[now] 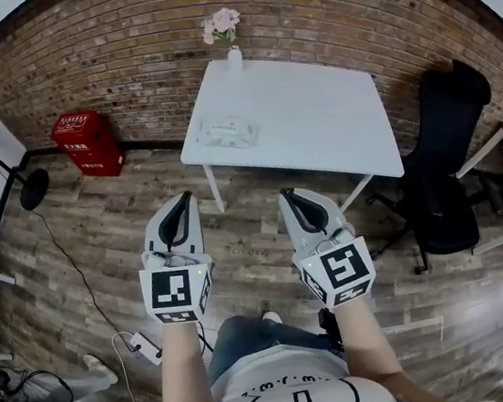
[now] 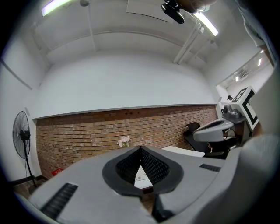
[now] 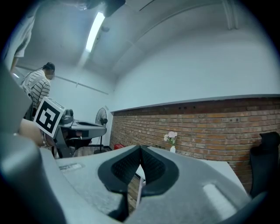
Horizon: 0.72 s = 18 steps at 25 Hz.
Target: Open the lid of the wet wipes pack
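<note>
white table (image 1: 314, 114) with wipes pack (image 1: 227, 132), vase (image 1: 234, 58)

The wet wipes pack (image 1: 229, 133) sits too small on the surface (image 1: 314, 114) to show its lid; my left fingers (image 2: 155, 168) hide all but what seems a sliver of it.

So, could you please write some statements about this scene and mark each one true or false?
1. The pack lies on the table. True.
2. The left gripper holds the pack. False: it is shut, empty and short of the table.
3. The vase stands at the table's far edge. True.
4. The crate sits on the table. False: it is on the floor by the wall.
5. The right gripper is open. False: it is shut.
</note>
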Each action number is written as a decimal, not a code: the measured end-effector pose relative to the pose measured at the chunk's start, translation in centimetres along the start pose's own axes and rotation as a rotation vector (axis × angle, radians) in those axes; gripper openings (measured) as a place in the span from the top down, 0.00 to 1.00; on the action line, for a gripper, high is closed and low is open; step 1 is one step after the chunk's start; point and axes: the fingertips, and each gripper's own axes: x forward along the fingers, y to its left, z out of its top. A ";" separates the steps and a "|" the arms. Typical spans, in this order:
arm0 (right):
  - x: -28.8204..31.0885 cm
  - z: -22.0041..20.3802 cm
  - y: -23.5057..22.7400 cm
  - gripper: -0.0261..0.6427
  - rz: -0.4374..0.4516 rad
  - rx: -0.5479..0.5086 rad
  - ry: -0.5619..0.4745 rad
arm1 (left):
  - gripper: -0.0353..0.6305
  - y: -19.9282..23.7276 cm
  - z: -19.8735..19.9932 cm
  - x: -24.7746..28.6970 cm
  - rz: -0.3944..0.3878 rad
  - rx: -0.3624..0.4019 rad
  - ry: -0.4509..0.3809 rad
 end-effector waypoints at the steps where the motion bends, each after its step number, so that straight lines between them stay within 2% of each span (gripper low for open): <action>1: 0.7 -0.1 -0.6 0.96 0.004 0.002 0.000 | 0.95 0.2 -0.2 0.9 0.002 -0.005 0.002; 10: 7.6 -1.6 -5.1 0.96 -0.007 -0.002 0.034 | 0.95 3.7 -2.0 9.6 -0.017 -0.034 0.012; 18: 17.6 -2.2 -8.6 0.96 -0.055 0.020 0.050 | 0.95 10.1 -3.9 18.7 -0.079 -0.036 0.033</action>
